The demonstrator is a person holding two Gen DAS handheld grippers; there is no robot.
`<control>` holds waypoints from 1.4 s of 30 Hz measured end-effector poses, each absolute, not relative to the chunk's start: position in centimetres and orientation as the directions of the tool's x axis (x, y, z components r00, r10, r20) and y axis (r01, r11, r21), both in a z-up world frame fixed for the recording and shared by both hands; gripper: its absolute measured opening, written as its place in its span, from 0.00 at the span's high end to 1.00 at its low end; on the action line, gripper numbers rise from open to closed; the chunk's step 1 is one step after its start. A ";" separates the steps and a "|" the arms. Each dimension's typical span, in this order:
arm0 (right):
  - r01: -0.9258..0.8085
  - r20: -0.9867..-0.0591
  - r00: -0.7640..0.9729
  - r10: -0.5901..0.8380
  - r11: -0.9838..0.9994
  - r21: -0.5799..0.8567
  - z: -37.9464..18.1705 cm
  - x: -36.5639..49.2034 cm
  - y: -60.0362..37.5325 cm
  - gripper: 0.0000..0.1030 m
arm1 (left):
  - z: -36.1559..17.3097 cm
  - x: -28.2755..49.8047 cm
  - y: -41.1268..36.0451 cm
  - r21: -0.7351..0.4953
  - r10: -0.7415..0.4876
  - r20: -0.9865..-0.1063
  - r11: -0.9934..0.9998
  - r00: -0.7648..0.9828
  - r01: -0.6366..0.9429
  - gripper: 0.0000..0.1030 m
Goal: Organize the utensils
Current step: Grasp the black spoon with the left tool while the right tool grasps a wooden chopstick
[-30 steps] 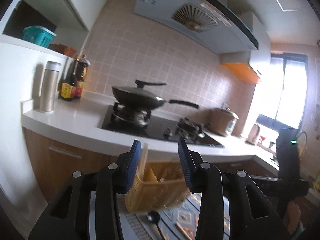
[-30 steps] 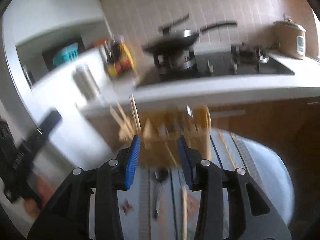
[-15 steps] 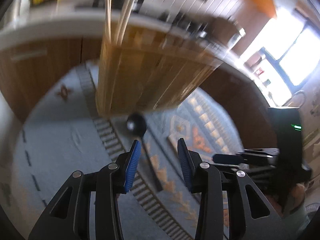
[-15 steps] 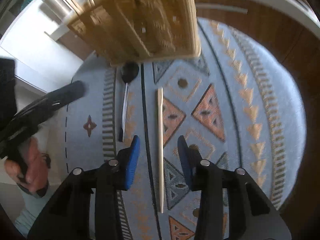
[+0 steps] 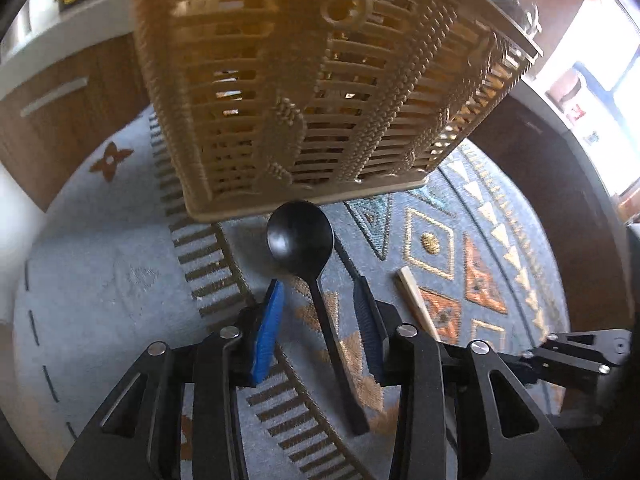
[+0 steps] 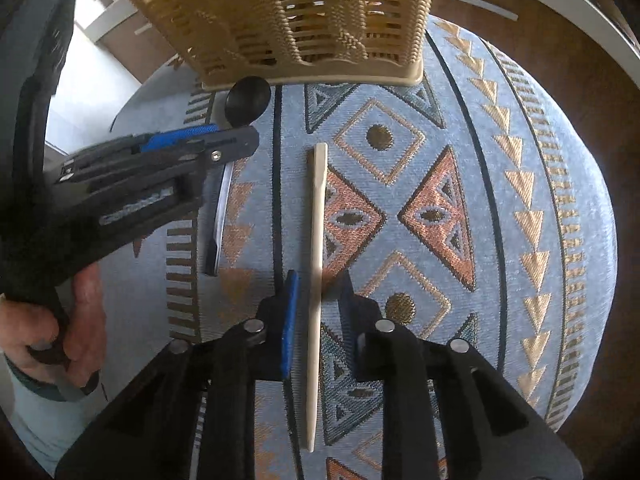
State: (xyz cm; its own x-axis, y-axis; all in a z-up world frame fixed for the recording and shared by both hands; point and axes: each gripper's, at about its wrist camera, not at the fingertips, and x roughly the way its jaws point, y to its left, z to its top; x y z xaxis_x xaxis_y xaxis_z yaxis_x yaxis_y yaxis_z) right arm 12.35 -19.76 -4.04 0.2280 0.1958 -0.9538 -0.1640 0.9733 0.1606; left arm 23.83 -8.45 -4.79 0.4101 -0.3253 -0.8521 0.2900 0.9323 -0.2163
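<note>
A black spoon [image 5: 304,248] lies on a patterned blue cloth, bowl toward a tan slatted utensil basket [image 5: 320,80]. My left gripper [image 5: 318,292] is open and straddles the spoon's handle just above the cloth. A pale wooden chopstick [image 6: 318,240] lies lengthwise on the cloth. My right gripper [image 6: 318,280] is open with the chopstick between its fingers. In the right wrist view the left gripper [image 6: 192,140] shows over the spoon [image 6: 248,100], in front of the basket [image 6: 304,16]. The chopstick's end also shows in the left wrist view [image 5: 416,300].
The blue cloth [image 6: 520,184] covers a round table with a dark wooden rim [image 6: 600,92]. Kitchen cabinets [image 5: 60,100] and a white counter stand behind the basket. A hand [image 6: 52,320] holds the left gripper's handle at the left.
Both grippers have swung down from the kitchen view and dropped close to the cloth. The left one now straddles the spoon and the right one straddles the chopstick.
</note>
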 end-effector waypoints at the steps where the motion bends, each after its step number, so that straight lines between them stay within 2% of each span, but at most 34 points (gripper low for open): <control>1: -0.170 -0.956 0.233 0.175 0.976 0.137 -4.1 12.2 -19.6 0.89 | -4.8 23.8 -8.7 -0.203 -0.314 -0.854 0.935 0.414 0.289 0.70; 4: -0.183 -0.958 0.245 0.148 0.978 0.104 -4.3 12.2 -17.9 0.92 | -4.8 23.7 -9.5 -0.180 -0.285 -0.859 0.946 0.425 0.270 0.72; 7: -0.191 -0.958 0.252 0.137 0.977 0.090 -4.2 12.1 -17.2 0.96 | -4.8 23.5 -9.8 -0.123 -0.230 -0.866 0.958 0.444 0.258 0.85; 8: -0.194 -0.958 0.256 0.131 0.978 0.082 -4.0 12.0 -16.4 0.96 | -4.8 23.4 -9.9 -0.111 -0.220 -0.866 0.960 0.448 0.257 0.92; 11: -0.193 -0.955 0.262 0.140 0.977 0.090 -3.7 11.6 -16.0 0.96 | -4.7 23.2 -9.2 -0.142 -0.243 -0.861 0.958 0.447 0.248 0.96; 17: -0.173 -0.947 0.275 0.164 0.978 0.119 -2.2 11.4 -17.1 0.97 | -4.5 20.6 -4.6 -0.235 -0.302 -0.839 0.951 0.452 0.200 0.96; 20: -0.163 -0.949 0.273 0.161 0.979 0.119 -2.4 12.3 -18.0 0.97 | -4.1 19.0 -3.2 -0.253 -0.321 -0.835 0.945 0.447 0.206 0.96; 23: -0.157 -0.944 0.251 0.213 0.972 0.177 -2.2 12.7 -19.0 0.97 | -3.9 17.8 -2.7 -0.248 -0.324 -0.837 0.943 0.442 0.222 0.96; 26: -0.158 -0.949 0.220 0.226 0.968 0.194 -2.2 13.4 -18.7 0.92 | -4.0 17.3 -2.6 -0.249 -0.331 -0.837 0.939 0.436 0.236 0.96; 28: -0.165 -0.956 0.196 0.218 0.968 0.187 -2.4 14.1 -18.2 0.84 | -4.0 17.1 -2.7 -0.250 -0.336 -0.835 0.937 0.437 0.243 0.96; 31: -0.161 -0.967 0.138 0.216 0.968 0.193 -3.2 14.9 -17.8 0.83 | -4.0 16.7 -2.3 -0.261 -0.351 -0.827 0.931 0.438 0.255 0.96; 39: -0.175 -0.988 0.063 0.143 0.976 0.130 -4.2 16.4 -15.5 0.83 | -4.1 16.6 -1.8 -0.268 -0.369 -0.819 0.923 0.440 0.275 0.96; 41: -0.186 -0.992 0.061 0.109 0.978 0.096 -4.3 16.9 -14.7 0.88 | -4.0 16.6 -1.7 -0.275 -0.375 -0.816 0.921 0.441 0.274 0.96; 42: -0.190 -0.995 0.069 0.079 0.980 0.065 -4.4 17.1 -14.3 0.95 | -4.1 16.7 -1.7 -0.278 -0.377 -0.814 0.921 0.441 0.274 0.96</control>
